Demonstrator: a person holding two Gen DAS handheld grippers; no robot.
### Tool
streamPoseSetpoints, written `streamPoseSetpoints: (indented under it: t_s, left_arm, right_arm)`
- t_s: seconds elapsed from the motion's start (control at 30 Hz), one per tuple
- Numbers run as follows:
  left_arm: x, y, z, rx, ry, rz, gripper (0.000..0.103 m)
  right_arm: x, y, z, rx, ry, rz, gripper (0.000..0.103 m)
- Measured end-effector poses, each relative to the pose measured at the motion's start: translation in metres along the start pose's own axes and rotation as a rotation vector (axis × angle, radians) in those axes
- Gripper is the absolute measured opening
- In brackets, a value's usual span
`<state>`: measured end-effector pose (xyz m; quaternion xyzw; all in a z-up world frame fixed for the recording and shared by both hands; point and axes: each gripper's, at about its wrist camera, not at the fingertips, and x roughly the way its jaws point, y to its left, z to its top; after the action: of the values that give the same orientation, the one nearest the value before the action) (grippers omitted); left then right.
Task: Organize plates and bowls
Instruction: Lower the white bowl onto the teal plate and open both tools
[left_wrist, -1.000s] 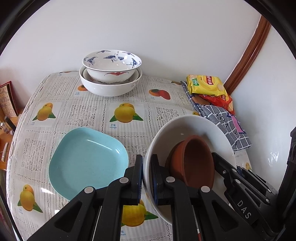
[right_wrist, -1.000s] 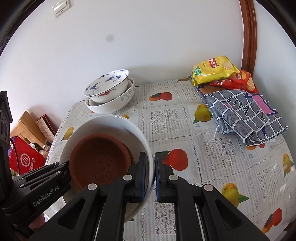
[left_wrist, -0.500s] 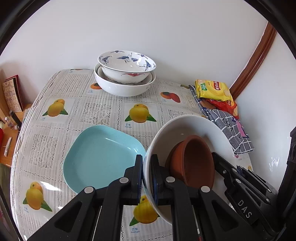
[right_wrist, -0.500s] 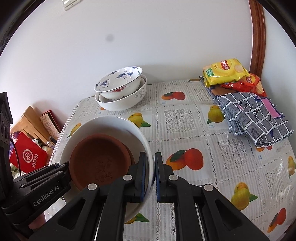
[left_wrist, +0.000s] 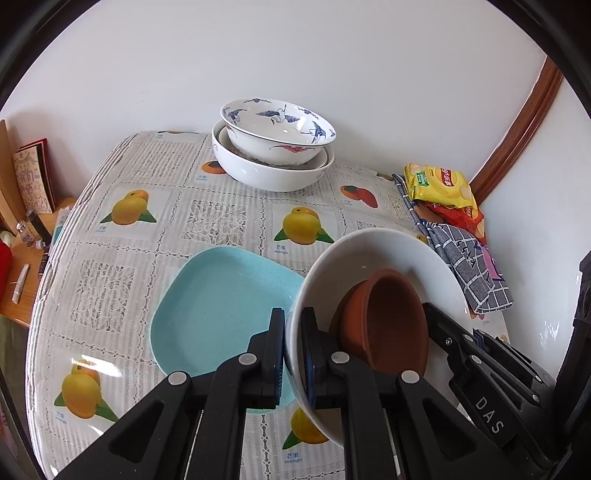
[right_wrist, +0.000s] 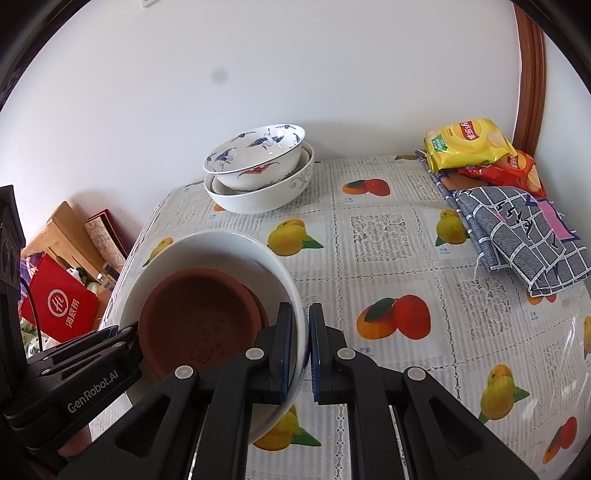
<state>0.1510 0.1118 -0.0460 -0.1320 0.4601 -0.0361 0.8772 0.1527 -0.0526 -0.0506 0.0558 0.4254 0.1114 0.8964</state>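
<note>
A: Both grippers are carrying the white bowl further along the table toward the back edge; the stacked bowls by the wall are looming nearer than a moment ago.

B: And the grips?

A: The left gripper is clenching the bowl's near-left rim, the right gripper is clamping the opposite rim; the bowl is hanging tilted above the table, over the near edge of the light blue plate.

B: What is worrying you?

A: The terracotta dish is lying loose inside, leaning against the wall of the bowl; if the tilt is growing, it is likely sliding out; also, thin rim pinches are risking a slip, and the crane-pattern bowl atop the stack is sitting askew, so a bump could be toppling it.
</note>
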Motion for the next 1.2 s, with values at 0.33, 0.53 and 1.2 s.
streamPoseSetpoints:
  t_s: [0.33,0.53,1.2]
  left_arm:
    - [0.002,0.018,0.004,-0.023,-0.001,0.012,0.009]
    - [0.005,0.028,0.005,-0.034,0.004,0.019,0.009]
    - [0.028,0.064,0.004,-0.081,0.047,0.047,0.009]
  right_arm:
    - [0.012,0.015,0.001,-0.026,0.012,0.010,0.009]
    - [0.020,0.024,0.004,-0.036,0.021,0.015,0.009]
    - [0.060,0.045,-0.001,-0.057,0.089,0.040,0.009]
